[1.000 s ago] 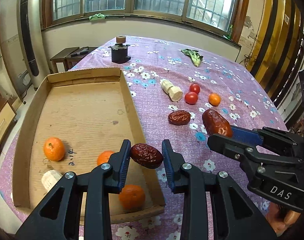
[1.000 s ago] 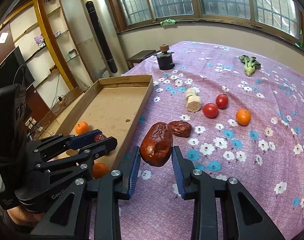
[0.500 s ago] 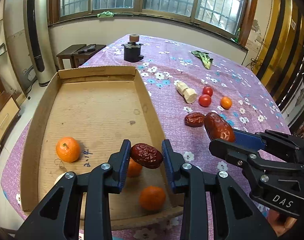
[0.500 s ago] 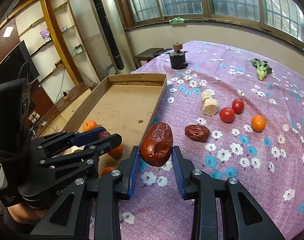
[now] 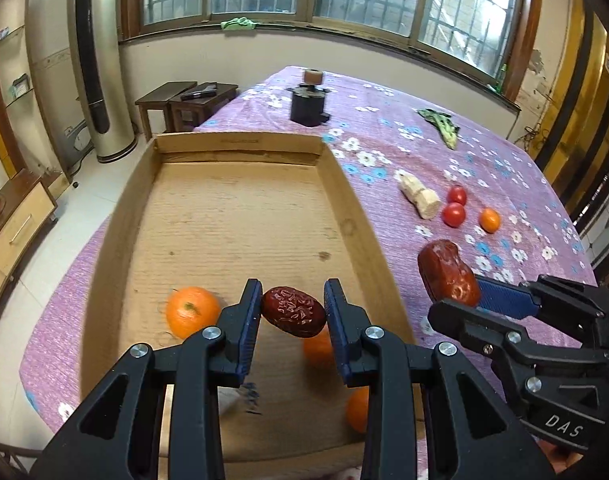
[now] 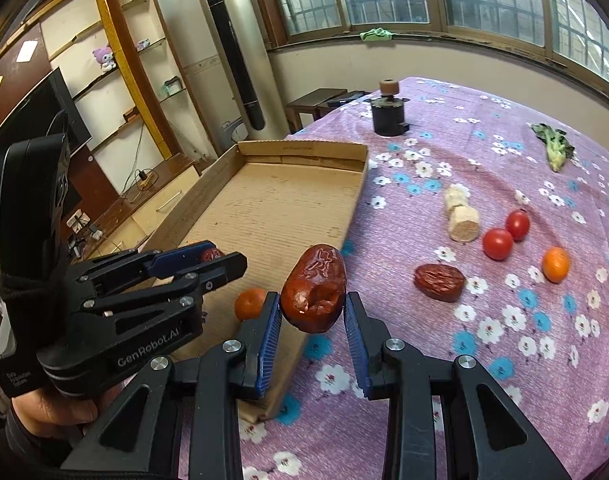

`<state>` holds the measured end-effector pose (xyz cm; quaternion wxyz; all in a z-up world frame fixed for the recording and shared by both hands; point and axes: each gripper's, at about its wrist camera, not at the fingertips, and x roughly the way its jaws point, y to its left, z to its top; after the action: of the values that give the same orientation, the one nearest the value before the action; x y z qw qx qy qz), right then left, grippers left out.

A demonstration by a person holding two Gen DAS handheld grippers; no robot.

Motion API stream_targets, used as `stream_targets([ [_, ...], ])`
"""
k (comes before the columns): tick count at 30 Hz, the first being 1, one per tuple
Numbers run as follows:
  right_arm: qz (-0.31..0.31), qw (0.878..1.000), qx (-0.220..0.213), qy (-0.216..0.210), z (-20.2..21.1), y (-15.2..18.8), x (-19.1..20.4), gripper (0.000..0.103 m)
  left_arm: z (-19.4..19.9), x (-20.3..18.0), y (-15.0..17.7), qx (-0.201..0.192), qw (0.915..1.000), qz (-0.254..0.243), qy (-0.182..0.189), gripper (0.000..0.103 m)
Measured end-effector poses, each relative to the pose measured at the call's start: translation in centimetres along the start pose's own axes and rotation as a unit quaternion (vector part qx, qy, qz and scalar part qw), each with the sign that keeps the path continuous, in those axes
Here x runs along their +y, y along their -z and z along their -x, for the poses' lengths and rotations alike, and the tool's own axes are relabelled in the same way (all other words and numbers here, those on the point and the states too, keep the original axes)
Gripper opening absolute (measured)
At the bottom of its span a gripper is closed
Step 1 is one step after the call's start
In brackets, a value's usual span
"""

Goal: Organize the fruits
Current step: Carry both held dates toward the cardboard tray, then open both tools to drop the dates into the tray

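Left tongs (image 5: pixel 293 310) grasping a wrinkled date (image 5: pixel 293 311) above the cardboard tray (image 5: pixel 354 216); right tongs (image 6: pixel 312 316) clamping a larger date (image 6: pixel 314 289).

Left claw (image 5: pixel 293 322), right claw (image 6: pixel 313 330): black plastic bodies, blue ribbed pads, silver screws, white "GenRobot.AI"/"DAS" lettering.

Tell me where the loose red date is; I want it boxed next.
In the right wrist view, the loose red date lies on the tablecloth, right of the cardboard box, near the tomatoes.
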<state>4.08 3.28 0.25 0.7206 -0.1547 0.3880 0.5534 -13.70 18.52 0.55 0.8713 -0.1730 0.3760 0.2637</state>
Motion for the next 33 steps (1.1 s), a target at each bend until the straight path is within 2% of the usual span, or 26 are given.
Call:
stream_targets([
  [8, 0.013, 1.0, 0.014, -0.017, -2.8, -1.3, 1.5, 0.032, -0.7, 3.6, -1.7, -0.002, 0.9992, 0.031, -0.025, 0.029],
  [15, 0.022, 0.999, 0.03, -0.026, -5.9, -2.7, 2.5, 0.032, -2.7, 6.2, -2.8, 0.018, 0.9971, 0.056, -0.048, 0.029],
  [23, 0.032, 0.997, 0.059, -0.022, -9.3, -2.8, 2.7, 0.032, -4.3, 6.8, -3.0, 0.042, 0.9955, 0.06, -0.06, 0.029],
  [29, 0.042, 0.996, 0.071, -0.017, -10.4, -2.6, 3.2, 0.033, -6.1, 6.4, -2.6, 0.089, 0.9924, 0.044, -0.073, 0.03],
  [33, 0.047, 0.997, 0.068, -0.009, -10.3, -2.5, 3.3, 0.034, -5.9, 6.2, -2.6, 0.091, 0.9916, 0.04, -0.082, 0.03],
])
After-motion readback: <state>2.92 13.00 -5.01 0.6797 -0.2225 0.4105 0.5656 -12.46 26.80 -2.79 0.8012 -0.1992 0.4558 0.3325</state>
